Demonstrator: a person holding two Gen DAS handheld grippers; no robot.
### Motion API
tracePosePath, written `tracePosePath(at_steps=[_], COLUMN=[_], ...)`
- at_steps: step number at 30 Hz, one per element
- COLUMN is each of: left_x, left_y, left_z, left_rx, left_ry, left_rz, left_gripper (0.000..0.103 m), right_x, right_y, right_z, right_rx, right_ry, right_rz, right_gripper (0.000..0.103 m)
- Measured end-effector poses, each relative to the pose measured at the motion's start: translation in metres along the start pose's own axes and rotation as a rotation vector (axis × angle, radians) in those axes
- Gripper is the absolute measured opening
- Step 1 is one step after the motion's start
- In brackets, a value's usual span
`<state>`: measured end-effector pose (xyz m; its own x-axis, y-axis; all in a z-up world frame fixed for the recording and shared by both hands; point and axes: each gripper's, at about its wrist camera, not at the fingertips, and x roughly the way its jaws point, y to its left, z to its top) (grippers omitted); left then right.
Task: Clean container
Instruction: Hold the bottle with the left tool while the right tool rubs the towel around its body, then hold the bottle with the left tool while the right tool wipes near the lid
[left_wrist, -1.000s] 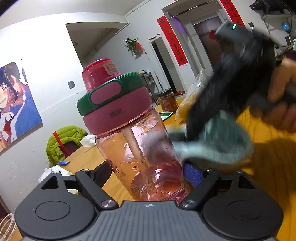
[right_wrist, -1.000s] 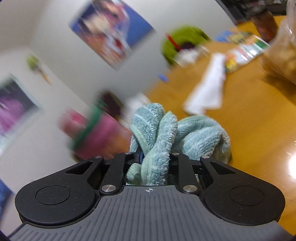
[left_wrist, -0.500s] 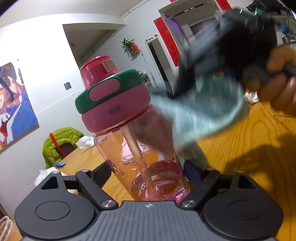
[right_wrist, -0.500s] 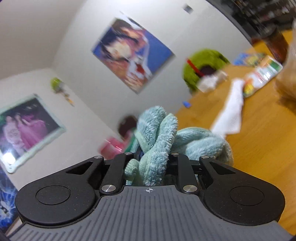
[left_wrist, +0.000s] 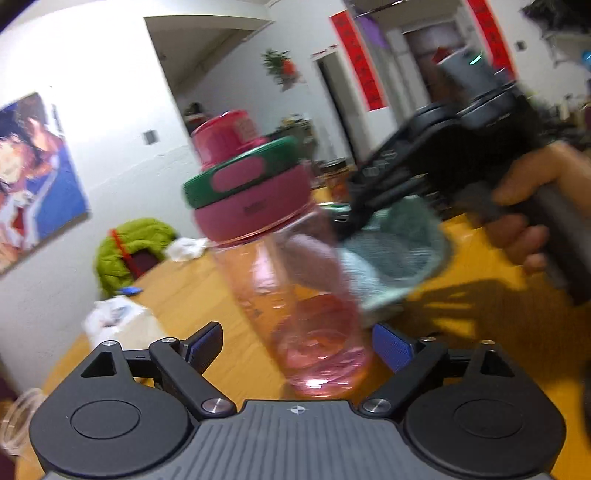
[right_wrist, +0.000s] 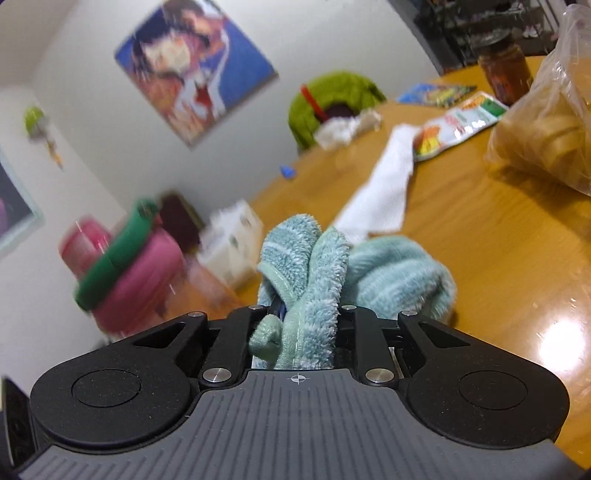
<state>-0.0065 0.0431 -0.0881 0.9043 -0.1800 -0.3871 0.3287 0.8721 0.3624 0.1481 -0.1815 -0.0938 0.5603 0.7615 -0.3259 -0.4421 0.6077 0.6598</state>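
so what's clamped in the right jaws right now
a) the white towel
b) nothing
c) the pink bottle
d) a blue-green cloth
d: in the right wrist view the cloth is bunched between the nearly shut jaws of the right gripper, while the white towel lies on the table and the bottle stands off to one side.

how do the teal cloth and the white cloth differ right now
The teal cloth is bunched and clamped in the right gripper, off the table; the white cloth lies stretched out flat on the wooden table, untouched. The teal one looks fluffy and ribbed, the white one smoother. Both are soft fabric.
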Motion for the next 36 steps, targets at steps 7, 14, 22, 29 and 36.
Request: tracePosePath(at_steps=[7, 14, 22, 29, 36], left_x=[0.01, 0.03, 0.034, 0.041, 0.045], left_y=[-0.01, 0.001, 0.007, 0.013, 0.019], left_z=[-0.003, -0.003, -0.006, -0.009, -0.006], left_rx=[0.031, 0.054, 0.045, 0.044, 0.039], left_ry=[-0.029, -0.038, -0.039, -0.037, -0.032], left_rz=[0.012, 0.031, 0.033, 0.038, 0.043], left_gripper=[0.08, 0.084, 0.082, 0.082, 0.082], right_x=[0.003, -0.015, -0.013, -0.044, 0.009], right_y=[0.013, 0.023, 0.022, 0.013, 0.011], right_z=[0.0, 0.0, -0.005, 0.007, -0.009], right_rx=[-0.047, -0.109, -0.091, 0.042, -0.057], right_ry=[0.04, 0.134, 0.121, -0.038, 0.211], right_rz=[0.022, 0.06, 0.032, 0.285, -0.016], right_gripper=[0.021, 0.021, 0.021, 0.022, 0.021])
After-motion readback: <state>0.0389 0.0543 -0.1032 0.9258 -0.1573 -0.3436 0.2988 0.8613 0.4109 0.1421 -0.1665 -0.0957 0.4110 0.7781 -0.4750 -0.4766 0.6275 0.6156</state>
